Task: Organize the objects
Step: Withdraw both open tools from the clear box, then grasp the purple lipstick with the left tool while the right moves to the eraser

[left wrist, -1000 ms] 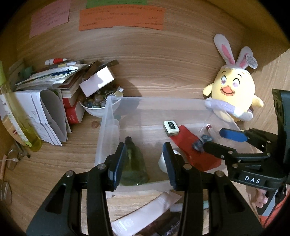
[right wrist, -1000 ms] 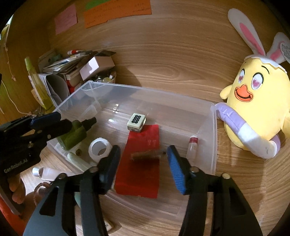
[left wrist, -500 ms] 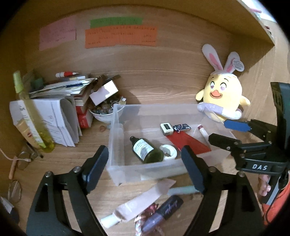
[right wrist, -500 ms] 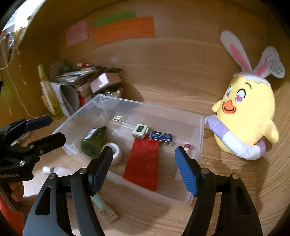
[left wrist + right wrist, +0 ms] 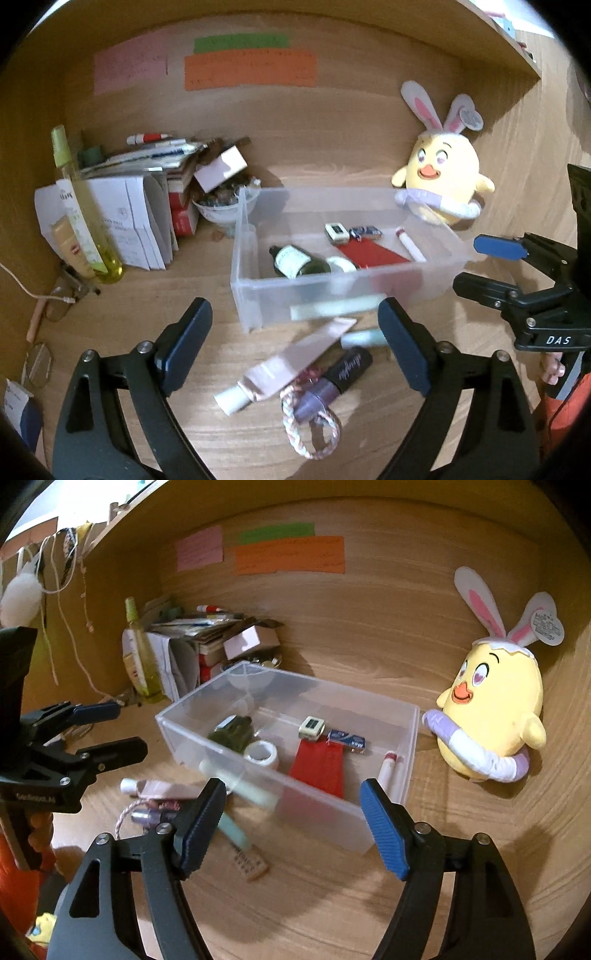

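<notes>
- A wooden worktop (image 5: 177, 295) is carrying a clear plastic bin (image 5: 258, 295), with a yellow bunny-eared plush (image 5: 441, 177) sitting at its two o'clock corner.
- Inside the bin are lying a dark green bottle (image 5: 299, 261), a tape roll (image 5: 261, 754), a red card (image 5: 318, 770) and a small white tube (image 5: 410, 244).
- The left claw (image 5: 295, 349), jaws just having been opening, is standing wide and gripping nothing, above a pink tube (image 5: 284, 363) at the bin's six o'clock.
- The right claw (image 5: 293, 827), likewise opening, is hanging empty.
</notes>
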A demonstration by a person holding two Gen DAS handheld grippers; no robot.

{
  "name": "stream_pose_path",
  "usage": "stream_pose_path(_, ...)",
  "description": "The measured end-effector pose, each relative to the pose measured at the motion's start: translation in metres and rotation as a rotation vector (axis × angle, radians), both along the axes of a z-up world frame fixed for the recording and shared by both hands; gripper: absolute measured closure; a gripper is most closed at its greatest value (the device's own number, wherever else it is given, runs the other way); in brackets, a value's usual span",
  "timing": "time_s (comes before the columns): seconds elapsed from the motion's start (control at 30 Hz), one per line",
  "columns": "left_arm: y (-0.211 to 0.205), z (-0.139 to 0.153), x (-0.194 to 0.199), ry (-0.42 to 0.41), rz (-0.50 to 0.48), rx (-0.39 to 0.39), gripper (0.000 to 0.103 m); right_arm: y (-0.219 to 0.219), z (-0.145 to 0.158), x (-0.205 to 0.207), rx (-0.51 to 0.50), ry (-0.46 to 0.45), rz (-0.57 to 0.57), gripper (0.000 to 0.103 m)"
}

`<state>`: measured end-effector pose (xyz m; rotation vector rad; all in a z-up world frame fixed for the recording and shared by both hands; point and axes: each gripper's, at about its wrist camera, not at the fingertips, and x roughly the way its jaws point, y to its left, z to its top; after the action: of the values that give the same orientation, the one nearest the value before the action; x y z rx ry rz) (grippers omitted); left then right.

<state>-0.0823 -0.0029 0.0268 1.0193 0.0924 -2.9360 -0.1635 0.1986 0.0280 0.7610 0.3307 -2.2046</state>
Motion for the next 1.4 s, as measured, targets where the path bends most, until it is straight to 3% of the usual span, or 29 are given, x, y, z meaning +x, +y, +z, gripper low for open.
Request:
stream_pose_path(0.47, 0.015, -0.038, 0.013, -0.102, -0.058, 0.006, 0.011, -0.002, -0.044, 0.017, 0.089, -0.088, 0.050, 0.031)
stream_pose_path(0.53, 0.020, -0.044, 0.014, -0.115, -0.078, 0.001, 0.016, -0.004, -0.052, 0.020, 0.112, -0.098, 0.063, 0.031)
stream_pose_path(0.6, 0.022, -0.048, 0.012, -0.135, -0.100, 0.001, 0.031, -0.008, -0.058, 0.022, 0.137, -0.098, 0.070, 0.031)
stream_pose_path(0.9, 0.030, -0.058, 0.003, -0.176, -0.161, -0.004, 0.060, -0.019, -0.064, 0.020, 0.174, -0.087, 0.076, 0.032)
stream_pose_path(1.07, 0.035, -0.062, -0.009, -0.211, -0.205, -0.038, 0.069, -0.033, -0.072, 0.016, 0.201, -0.096, 0.092, 0.032)
stream_pose_path(1.4, 0.043, -0.065, -0.023, -0.240, -0.261, -0.063, 0.069, -0.040, -0.082, 0.012, 0.214, -0.143, 0.117, 0.060)
